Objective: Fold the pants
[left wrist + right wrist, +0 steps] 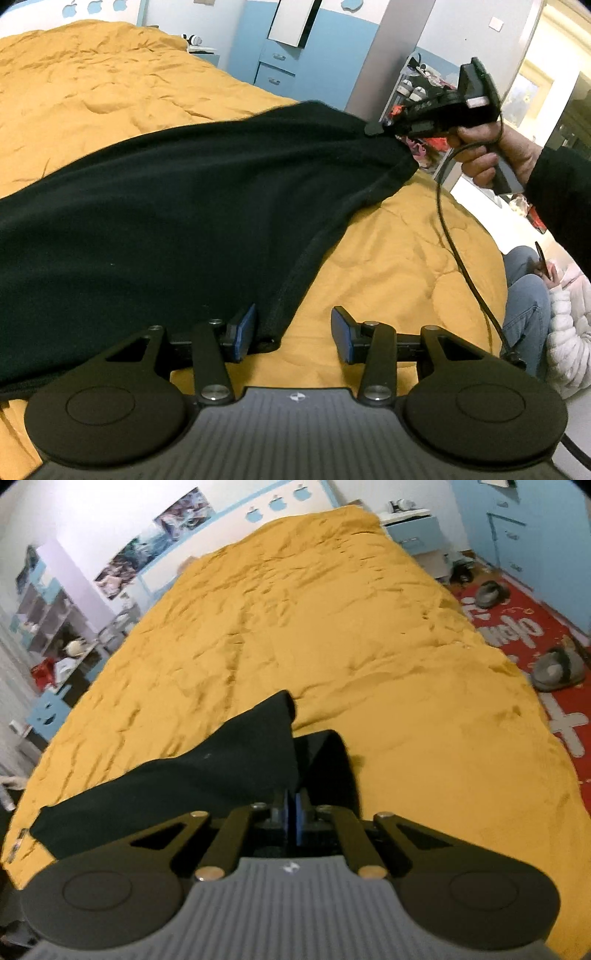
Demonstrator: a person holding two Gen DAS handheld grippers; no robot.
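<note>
Black pants (166, 206) lie across the yellow bedspread (92, 85). My left gripper (293, 330) is open, its jaws wide apart, with the near corner of the pants just inside the left fingertip (243, 328). My right gripper (376, 128) is shut on the far corner of the pants and lifts it off the bed. In the right wrist view the right gripper (293, 814) has its jaws pressed together on black cloth (207, 775), which hangs down toward the bedspread (332, 627).
A seated person in jeans (528, 295) is beside the bed at the right. A red mat (535, 635) with slippers (557, 668) lies on the floor. Blue drawers (277, 62) and a nightstand (413, 528) stand beyond the bed.
</note>
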